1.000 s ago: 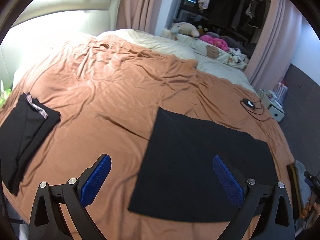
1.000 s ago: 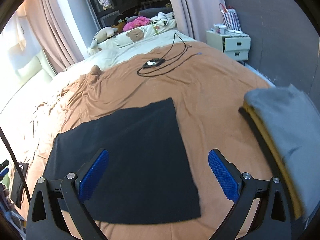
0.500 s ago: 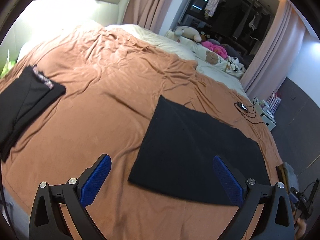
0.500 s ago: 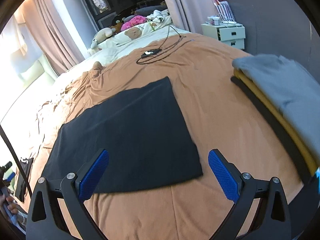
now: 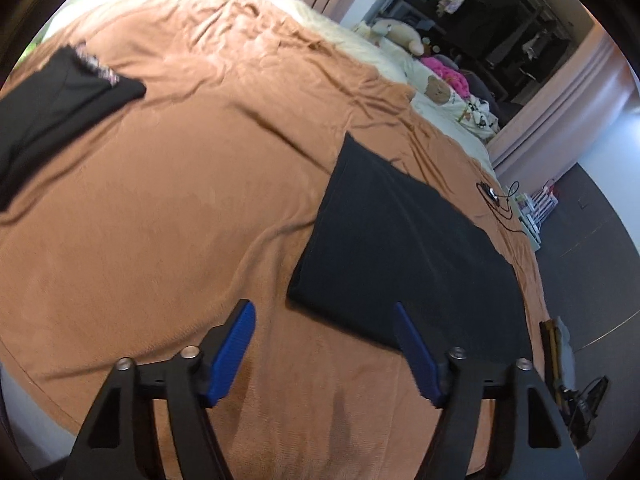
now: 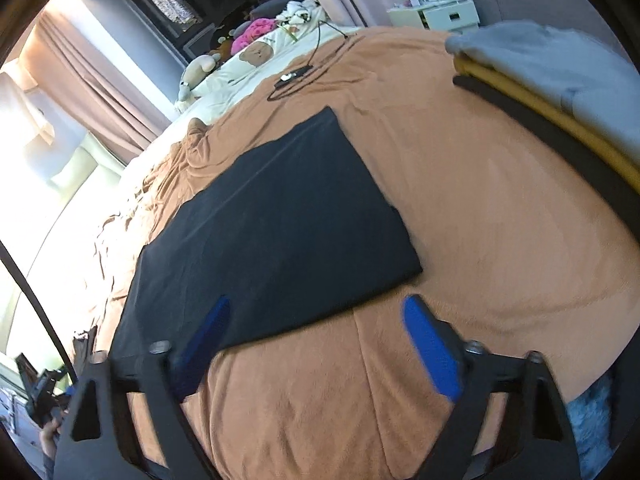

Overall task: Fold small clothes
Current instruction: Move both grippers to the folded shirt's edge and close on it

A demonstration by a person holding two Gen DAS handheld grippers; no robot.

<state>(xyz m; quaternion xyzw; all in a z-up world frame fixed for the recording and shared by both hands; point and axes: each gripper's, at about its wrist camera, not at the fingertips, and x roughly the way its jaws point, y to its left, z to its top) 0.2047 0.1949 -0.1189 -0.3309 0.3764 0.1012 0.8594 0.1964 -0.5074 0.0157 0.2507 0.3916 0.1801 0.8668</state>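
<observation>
A black garment (image 5: 404, 248) (image 6: 276, 224) lies flat as a folded rectangle on the brown blanket. My left gripper (image 5: 324, 324) hovers over the near left corner of the garment, its jaws closing with only the blanket and the garment's edge below them. My right gripper (image 6: 316, 320) hangs above the near right edge of the same garment, its jaws closing too, nothing pressed between the blue pads (image 6: 430, 350). Neither gripper holds the cloth.
A folded black piece with a patterned trim (image 5: 52, 96) lies at the far left of the bed. A stack of grey, yellow and black folded clothes (image 6: 560, 92) sits at the right. A black cable (image 6: 304, 76), soft toys and pillows (image 6: 256, 48) lie beyond.
Both grippers have come down and closer to the near edge of the black garment, and rolled. Their jaws now stand narrower than before.
</observation>
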